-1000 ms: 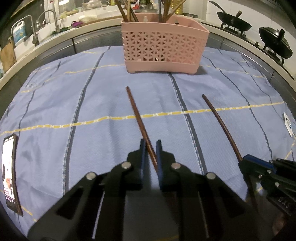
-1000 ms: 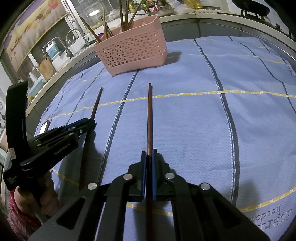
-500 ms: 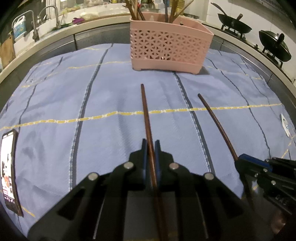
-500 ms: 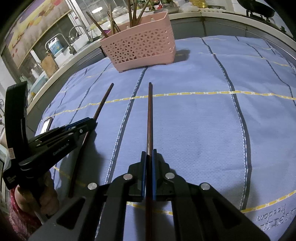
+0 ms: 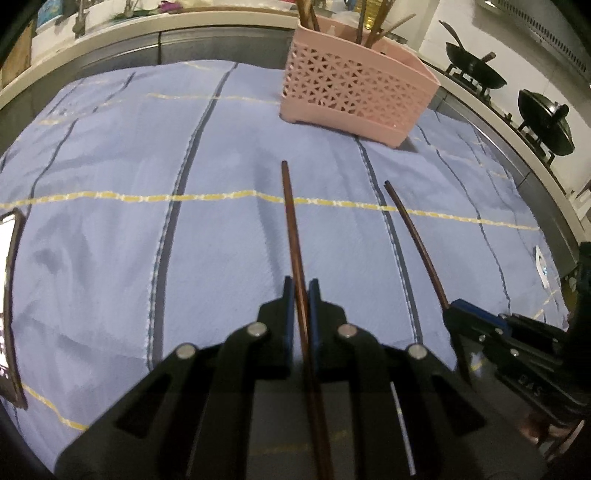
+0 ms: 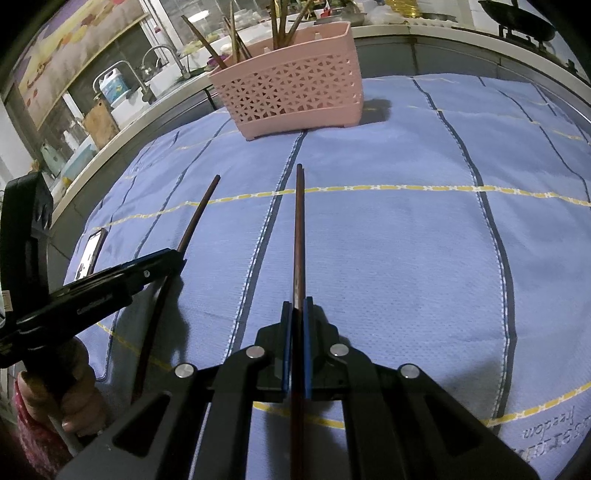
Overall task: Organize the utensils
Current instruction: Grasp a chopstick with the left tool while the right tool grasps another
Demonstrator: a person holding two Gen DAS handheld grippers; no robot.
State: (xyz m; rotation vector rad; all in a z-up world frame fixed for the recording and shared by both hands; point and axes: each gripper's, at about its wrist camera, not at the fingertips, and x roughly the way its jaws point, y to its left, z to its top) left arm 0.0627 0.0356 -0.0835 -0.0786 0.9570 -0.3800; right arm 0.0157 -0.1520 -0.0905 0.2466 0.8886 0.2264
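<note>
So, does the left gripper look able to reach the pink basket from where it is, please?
Probably yes: only bare cloth lies between the left gripper, shut on a chopstick, and the basket, whose top is open.

Two dark chopsticks are held out. One pink basket stands behind. Two black woks at upper right.

A blue striped cloth covers the surface; behind it runs a pale counter with a sink tap, black woks on a stove, and a dim window
</note>
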